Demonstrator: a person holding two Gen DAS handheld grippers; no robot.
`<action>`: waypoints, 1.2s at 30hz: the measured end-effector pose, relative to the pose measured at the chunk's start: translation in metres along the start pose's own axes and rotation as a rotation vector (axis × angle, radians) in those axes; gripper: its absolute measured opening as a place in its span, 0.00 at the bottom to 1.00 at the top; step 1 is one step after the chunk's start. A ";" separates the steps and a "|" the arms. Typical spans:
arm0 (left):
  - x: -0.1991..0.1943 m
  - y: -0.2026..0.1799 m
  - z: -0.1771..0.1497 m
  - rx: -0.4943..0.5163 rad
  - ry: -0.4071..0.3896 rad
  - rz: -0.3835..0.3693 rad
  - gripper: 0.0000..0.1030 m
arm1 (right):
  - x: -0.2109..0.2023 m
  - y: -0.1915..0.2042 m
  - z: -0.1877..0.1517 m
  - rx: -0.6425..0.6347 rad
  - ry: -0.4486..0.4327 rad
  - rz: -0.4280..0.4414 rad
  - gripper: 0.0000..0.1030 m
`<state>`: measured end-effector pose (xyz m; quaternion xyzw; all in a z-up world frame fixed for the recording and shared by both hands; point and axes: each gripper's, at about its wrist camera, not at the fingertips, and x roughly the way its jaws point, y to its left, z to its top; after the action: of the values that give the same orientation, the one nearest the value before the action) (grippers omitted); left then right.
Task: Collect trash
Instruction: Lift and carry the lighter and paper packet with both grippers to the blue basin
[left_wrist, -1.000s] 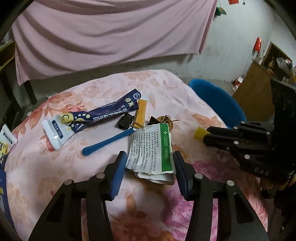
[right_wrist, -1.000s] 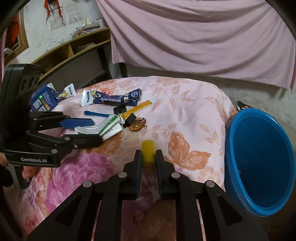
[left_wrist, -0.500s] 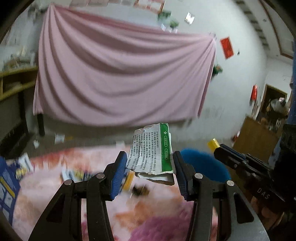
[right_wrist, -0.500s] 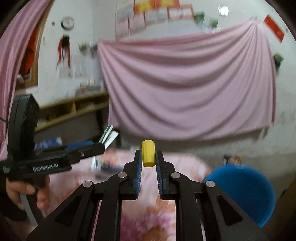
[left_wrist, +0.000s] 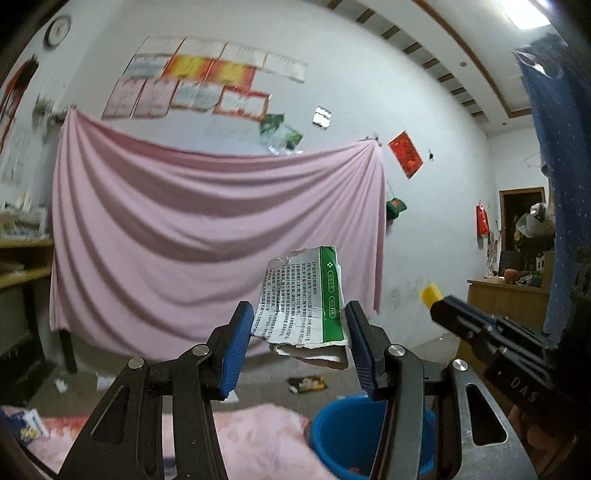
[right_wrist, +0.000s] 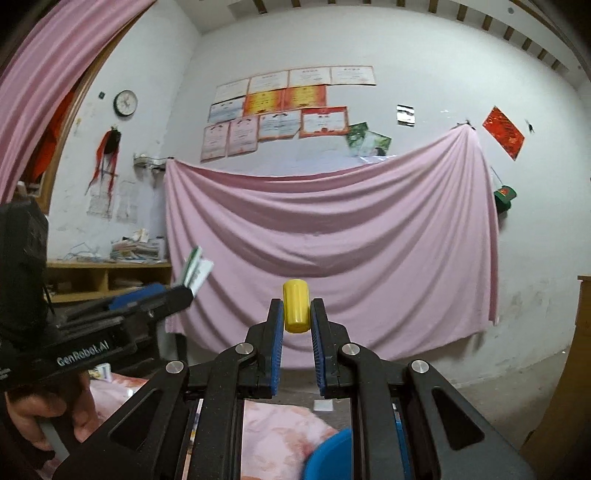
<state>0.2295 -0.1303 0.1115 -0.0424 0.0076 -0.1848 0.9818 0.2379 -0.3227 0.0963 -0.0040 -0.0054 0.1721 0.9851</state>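
Foil-and-paper stock makes up the torn packet (left_wrist: 308, 302): silver printed face, green side band, ragged upper and lower edges. It sits clear of the bed, clamped edge to edge between the blue pads of the left gripper (left_wrist: 297, 332), whose fingers stand partly apart to the packet's width. Judged very light, thin and easily crushed; it will buckle or slide out under a hard squeeze, and the present hold across its flat width looks adequate. A grip near the middle of its length, not on the torn lip, would be safest.

Yellow plastic forms the small cylinder (right_wrist: 295, 311), likely a cap. It stands upright between the fingers of the right gripper (right_wrist: 296, 325), which are nearly together and pressed on its lower half. Judged light, rigid and smooth; it may pivot or squirt out if pressure eases, so a hold low on its straight wall suits it.

Both items hang above the blue tub (left_wrist: 345, 434), which sits below and just beside the pink floral bed cover (left_wrist: 258, 439).
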 end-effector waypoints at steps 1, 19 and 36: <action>0.005 -0.008 0.000 0.013 -0.013 -0.005 0.44 | -0.001 -0.004 -0.002 -0.001 -0.004 -0.011 0.12; 0.087 -0.090 -0.050 0.075 0.053 -0.070 0.44 | -0.015 -0.074 -0.034 0.014 0.019 -0.190 0.12; 0.142 -0.091 -0.087 0.025 0.405 -0.073 0.44 | 0.026 -0.112 -0.081 0.124 0.405 -0.271 0.12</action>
<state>0.3265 -0.2735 0.0329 0.0078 0.2008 -0.2251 0.9534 0.3015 -0.4192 0.0165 0.0229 0.2020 0.0343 0.9785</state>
